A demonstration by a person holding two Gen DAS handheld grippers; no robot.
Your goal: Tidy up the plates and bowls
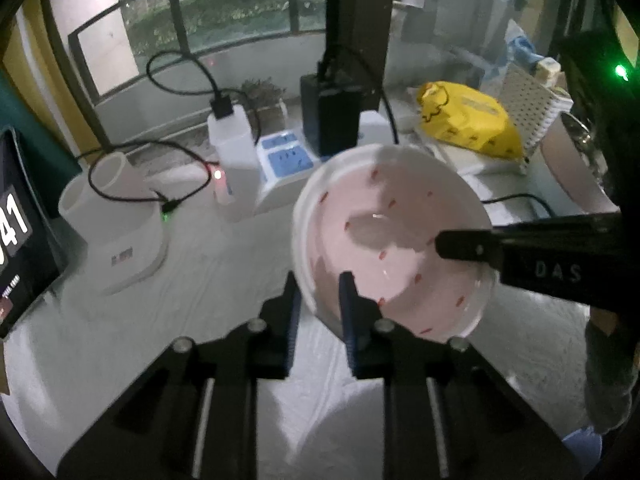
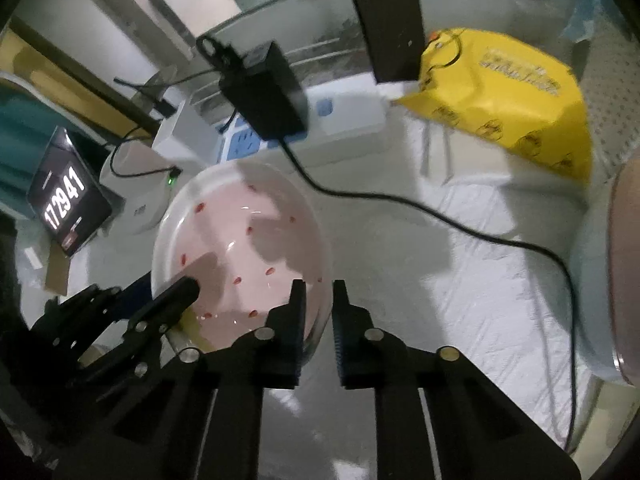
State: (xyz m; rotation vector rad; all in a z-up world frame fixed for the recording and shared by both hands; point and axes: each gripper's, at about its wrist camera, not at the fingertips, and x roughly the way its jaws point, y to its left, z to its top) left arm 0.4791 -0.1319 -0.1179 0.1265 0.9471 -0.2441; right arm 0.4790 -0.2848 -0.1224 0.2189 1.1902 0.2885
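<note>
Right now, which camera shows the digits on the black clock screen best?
The right wrist view: the clock screen is whole there and reads 172941. The left wrist view cuts it at the frame's left edge, leaving only "41" legible.

Counter (image 2: 460, 280) draped in wrinkled white cloth, crowded along its far edge.

A yellow printed bag (image 2: 512, 92) lies at the far right, with a white-and-blue power strip (image 1: 286, 160) beside it carrying a black adapter (image 2: 268, 96), whose black cable (image 2: 440, 212) trails across the cloth. To the left sit a white device with a green light (image 1: 120, 236) and, at the far left edge, a dark screen showing digits (image 2: 66, 200).
</note>
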